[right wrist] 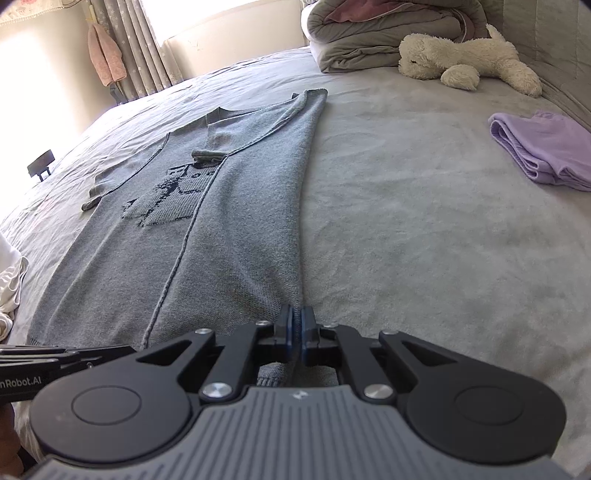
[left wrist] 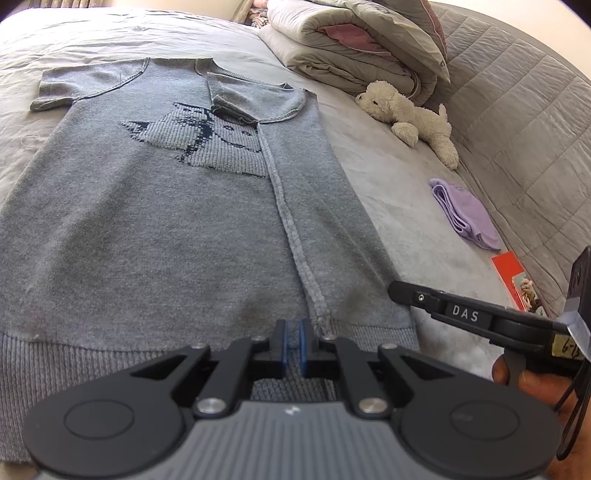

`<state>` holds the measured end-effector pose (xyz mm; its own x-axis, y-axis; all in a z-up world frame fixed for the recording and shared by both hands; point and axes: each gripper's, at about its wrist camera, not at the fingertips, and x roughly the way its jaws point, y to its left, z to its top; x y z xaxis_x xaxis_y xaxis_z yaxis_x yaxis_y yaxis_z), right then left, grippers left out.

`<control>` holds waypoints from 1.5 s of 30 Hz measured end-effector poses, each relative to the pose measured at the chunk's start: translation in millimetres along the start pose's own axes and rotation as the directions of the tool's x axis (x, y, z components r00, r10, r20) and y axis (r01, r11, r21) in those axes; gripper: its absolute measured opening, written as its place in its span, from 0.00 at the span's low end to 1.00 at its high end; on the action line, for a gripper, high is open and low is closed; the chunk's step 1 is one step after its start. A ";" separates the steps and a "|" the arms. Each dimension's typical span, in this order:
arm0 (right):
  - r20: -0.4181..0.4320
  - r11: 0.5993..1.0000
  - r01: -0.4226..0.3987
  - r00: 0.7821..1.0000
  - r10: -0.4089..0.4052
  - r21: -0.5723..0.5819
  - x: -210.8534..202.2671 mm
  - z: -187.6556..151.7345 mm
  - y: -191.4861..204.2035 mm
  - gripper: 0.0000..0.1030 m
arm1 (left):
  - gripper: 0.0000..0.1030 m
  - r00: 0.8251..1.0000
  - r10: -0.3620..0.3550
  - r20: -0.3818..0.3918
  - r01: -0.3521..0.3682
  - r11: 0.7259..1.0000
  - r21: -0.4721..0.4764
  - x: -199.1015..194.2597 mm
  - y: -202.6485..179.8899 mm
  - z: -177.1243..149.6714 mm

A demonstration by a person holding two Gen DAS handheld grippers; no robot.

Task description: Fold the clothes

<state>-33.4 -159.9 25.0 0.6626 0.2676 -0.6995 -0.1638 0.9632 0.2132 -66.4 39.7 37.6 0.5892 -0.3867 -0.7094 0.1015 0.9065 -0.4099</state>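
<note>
Between the blue pads of the left gripper [left wrist: 294,345]: a pinch of the grey sweater [left wrist: 166,221], taken at its ribbed hem just left of the raised seam, jaws narrowed onto the knit. Ahead of that claw, laid flat on the grey bed cover [left wrist: 388,177], the rest of the garment, right side folded inward over the knitted picture, one short sleeve doubled back across the chest, the other sleeve spread out far ahead and to the left. To the right of the left claw, near the hem corner, the right gripper [right wrist: 296,334], seen side-on with a hand under it.

From the right wrist view, jaws drawn narrow as well, pads closed on the folded right edge of the sweater at the hem. Ahead and to the right of that claw, well apart: a folded lilac cloth [right wrist: 543,147], and beyond it a cream plush dog [right wrist: 465,59] beside a heap of folded bedding [right wrist: 376,33].
</note>
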 end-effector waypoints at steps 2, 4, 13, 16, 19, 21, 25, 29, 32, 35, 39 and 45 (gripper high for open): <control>0.010 1.000 -0.003 1.000 0.003 0.001 -1.3 1.6 1.3 0.18 | 0.06 1.000 -0.003 -0.001 0.003 1.000 0.000 -1.6 -0.1 0.0; 0.023 1.000 -0.004 1.000 0.004 0.010 -0.1 6.2 1.1 0.24 | 0.06 1.000 -0.003 -0.007 0.003 1.000 -0.007 -1.7 -0.3 -0.3; 0.033 1.000 0.006 0.999 -0.005 -0.029 24.8 32.1 9.3 0.54 | 0.06 1.000 0.020 -0.008 -0.020 1.000 0.003 3.7 -1.7 -2.2; 0.014 0.997 0.033 0.999 -0.032 -0.069 35.6 25.7 10.9 0.32 | 0.06 1.000 0.018 -0.010 -0.018 1.000 0.002 4.3 -0.4 -2.5; 0.012 0.998 0.018 1.000 -0.017 -0.056 34.9 23.0 8.6 0.05 | 0.06 1.000 0.015 -0.011 -0.015 1.000 0.001 3.4 0.3 -2.4; 0.020 0.998 0.022 1.000 -0.021 -0.053 29.8 24.9 7.6 0.03 | 0.06 1.000 0.014 -0.012 -0.014 1.000 0.002 3.2 0.4 -2.6; 0.028 1.000 0.006 1.000 -0.006 -0.017 20.9 29.4 -1.2 0.03 | 0.06 1.000 0.009 -0.015 -0.009 1.000 0.008 2.6 -1.2 -3.0; 0.008 1.000 -0.002 1.000 0.002 0.004 26.0 29.8 -6.5 0.03 | 0.06 1.000 0.002 -0.019 -0.002 1.000 0.013 3.2 -2.0 -3.4; 0.006 1.000 -0.001 1.000 0.002 -0.025 28.2 27.9 -1.6 0.05 | 0.06 1.000 0.004 -0.021 -0.004 1.000 0.011 3.6 -1.7 -3.1; 0.029 0.999 -0.010 1.000 0.011 -0.035 22.4 28.3 1.5 0.17 | 0.07 1.000 0.004 -0.017 -0.004 1.000 0.010 1.4 -1.9 -2.7; 0.065 0.999 -0.012 0.998 0.015 -0.043 13.1 27.8 4.7 0.44 | 0.31 1.000 0.000 -0.005 0.000 1.000 0.020 -3.0 -4.0 -1.3; 0.025 0.994 0.024 0.999 -0.022 -0.106 24.2 22.6 11.2 0.05 | 0.41 0.999 0.008 0.035 -0.011 0.998 0.069 -7.7 -9.6 0.5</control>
<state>-2.7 -143.2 25.8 0.6838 0.2459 -0.6870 -0.2242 0.9668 0.1229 -71.5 34.0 47.3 0.6175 -0.3731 -0.6925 0.1504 0.9201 -0.3616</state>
